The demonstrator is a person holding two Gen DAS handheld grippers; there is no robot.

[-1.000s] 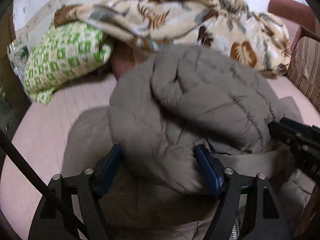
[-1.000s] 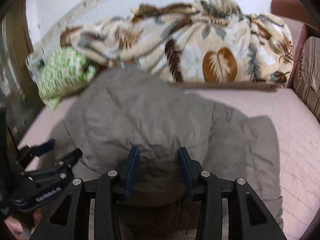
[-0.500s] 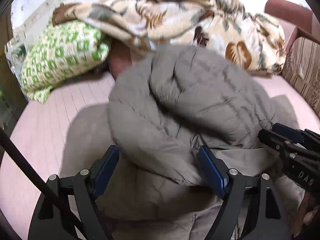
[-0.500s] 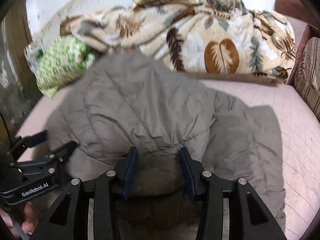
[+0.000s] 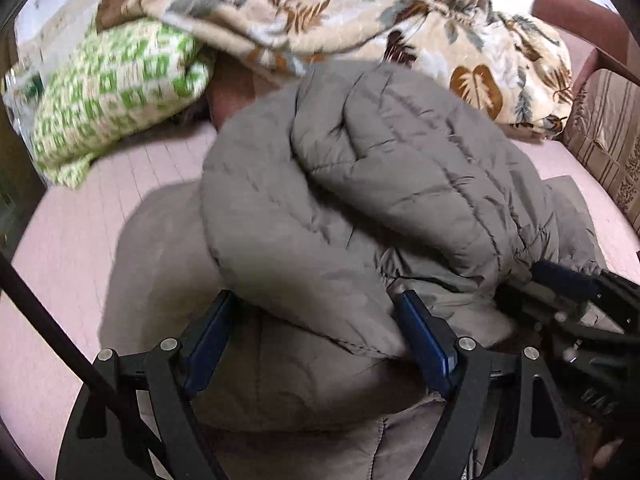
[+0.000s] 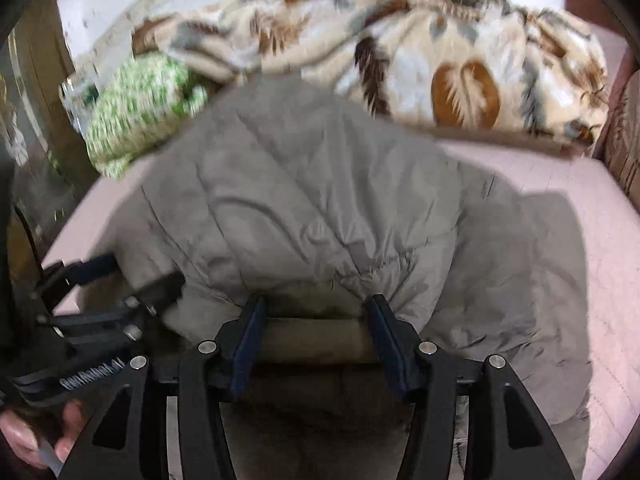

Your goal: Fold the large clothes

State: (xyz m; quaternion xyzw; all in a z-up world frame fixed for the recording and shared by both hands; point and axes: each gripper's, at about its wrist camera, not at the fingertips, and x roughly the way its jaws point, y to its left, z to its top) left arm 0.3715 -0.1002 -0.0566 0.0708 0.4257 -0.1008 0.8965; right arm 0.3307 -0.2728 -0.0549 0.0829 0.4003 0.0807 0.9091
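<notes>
puffer jacket (image 5: 360, 208) | left tool (image 5: 316, 340) wide, folded bulge between pads, grip unclear | right tool (image 6: 316, 320) jaws opening around near hem | jacket bunched on pink bed (image 5: 92, 220), directly ahead of both tools, long axis left-right | blanket (image 5: 360, 20) far

1. The grey-brown quilted jacket (image 5: 384, 184) lay on the pink bed surface in front of me, folded over on itself into a thick, puffy bundle.
2. Its upper layer was doubled back over a flatter lower layer, forming a rounded folded edge on the side nearest me.
3. The fabric showed stitched quilting lines and many creases; one padded section was rolled into a hump along the top.
4. From my right side, the jacket (image 6: 320, 208) appeared as one broad dome, with a flat part spread out to the right.
5. Its far edge sat near the patterned bedding.
</notes>
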